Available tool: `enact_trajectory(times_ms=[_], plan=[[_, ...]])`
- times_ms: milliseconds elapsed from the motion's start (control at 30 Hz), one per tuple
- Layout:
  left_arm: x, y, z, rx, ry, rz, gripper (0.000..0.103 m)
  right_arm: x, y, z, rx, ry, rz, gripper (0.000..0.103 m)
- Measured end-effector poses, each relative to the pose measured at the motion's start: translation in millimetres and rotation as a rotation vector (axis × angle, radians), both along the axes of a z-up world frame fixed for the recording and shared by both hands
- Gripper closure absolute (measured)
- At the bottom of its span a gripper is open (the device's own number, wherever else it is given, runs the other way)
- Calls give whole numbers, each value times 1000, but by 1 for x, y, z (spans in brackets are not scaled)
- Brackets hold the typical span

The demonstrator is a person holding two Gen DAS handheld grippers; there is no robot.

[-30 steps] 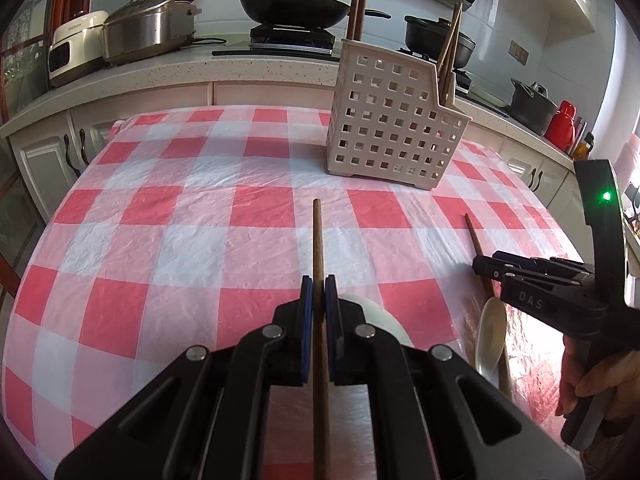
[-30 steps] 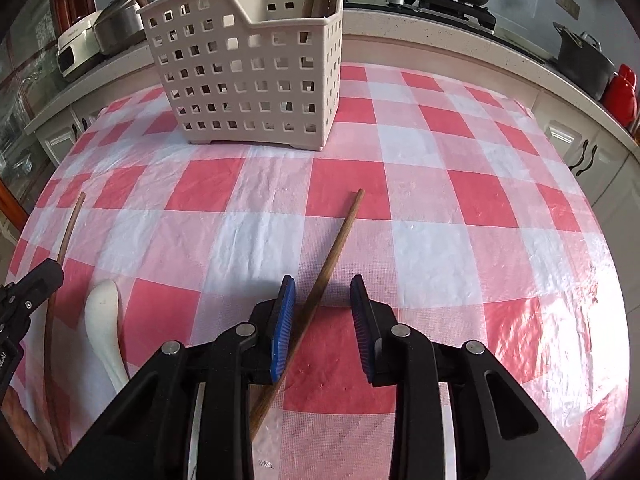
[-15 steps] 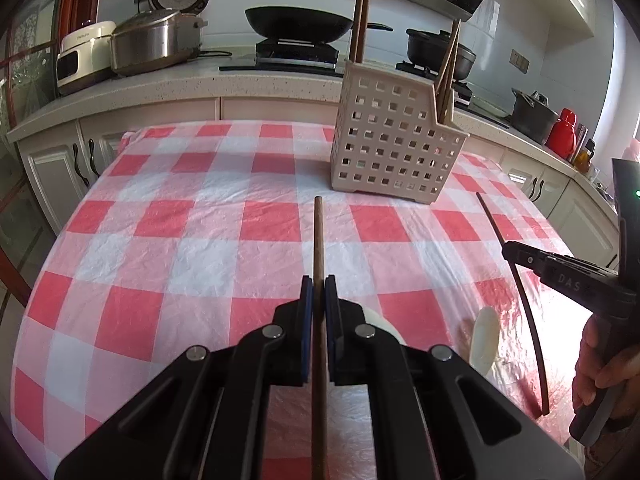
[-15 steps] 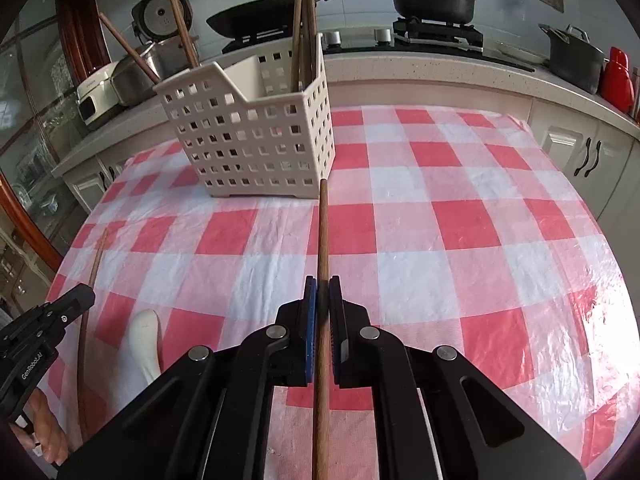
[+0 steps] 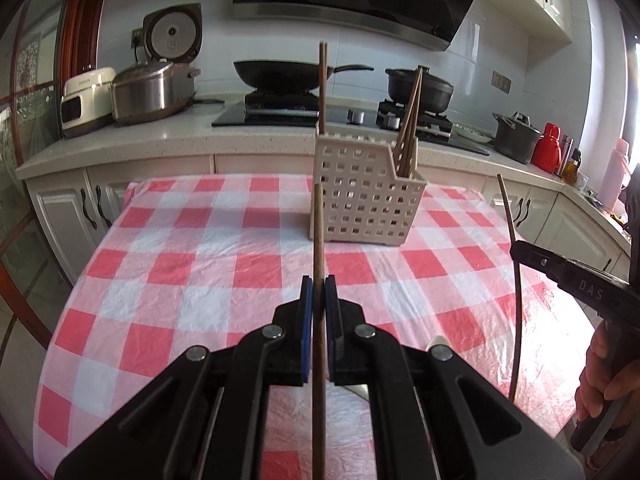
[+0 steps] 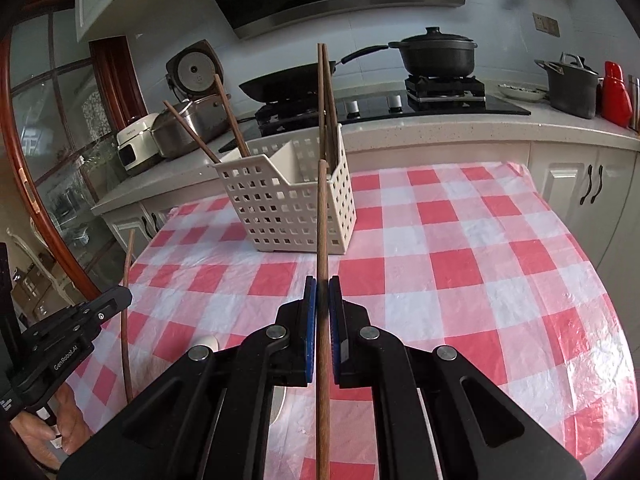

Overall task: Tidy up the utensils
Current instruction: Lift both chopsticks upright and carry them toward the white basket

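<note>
My left gripper (image 5: 319, 292) is shut on a brown chopstick (image 5: 319, 236) that points forward at the white perforated basket (image 5: 364, 204) on the checked table (image 5: 180, 240). My right gripper (image 6: 322, 292) is shut on another brown chopstick (image 6: 322, 216), held above the cloth and aimed at the basket (image 6: 288, 204). Each gripper shows in the other's view, the right gripper (image 5: 516, 249) at the right edge and the left gripper (image 6: 126, 294) at the left edge. Several chopsticks (image 6: 324, 96) stand in the basket. A white spoon (image 6: 208, 342) lies on the cloth, mostly hidden by the fingers.
Behind the table runs a counter (image 5: 160, 148) with a rice cooker (image 5: 152, 92), a wok (image 5: 280, 74), black pots (image 6: 438, 54) and a red flask (image 5: 550, 148). White cabinets (image 6: 592, 188) stand close by. A person's hand (image 5: 612, 384) grips the right handle.
The right gripper closed on its chopstick and lifted it off the cloth. Both grippers rose with their chopsticks, and the views now look more level at the basket.
</note>
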State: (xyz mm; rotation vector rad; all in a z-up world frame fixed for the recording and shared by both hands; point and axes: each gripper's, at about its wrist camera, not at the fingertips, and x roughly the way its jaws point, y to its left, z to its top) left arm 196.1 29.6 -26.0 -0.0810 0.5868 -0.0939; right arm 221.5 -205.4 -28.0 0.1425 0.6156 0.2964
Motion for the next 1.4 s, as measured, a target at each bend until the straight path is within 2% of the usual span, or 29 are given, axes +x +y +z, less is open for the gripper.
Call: enact_trajectory(times_ms=[233,667,1400], plan=[[-21,-11,25,38,-90,-6,97,-18,0,15,-17,-66,13,97],[-39,-18,40,81,-159,15,97,-32,1,26,-29,-117,20,97],[-51,-15,47,99,-197,47,97,-46,2,42,-27,-168,22,97]])
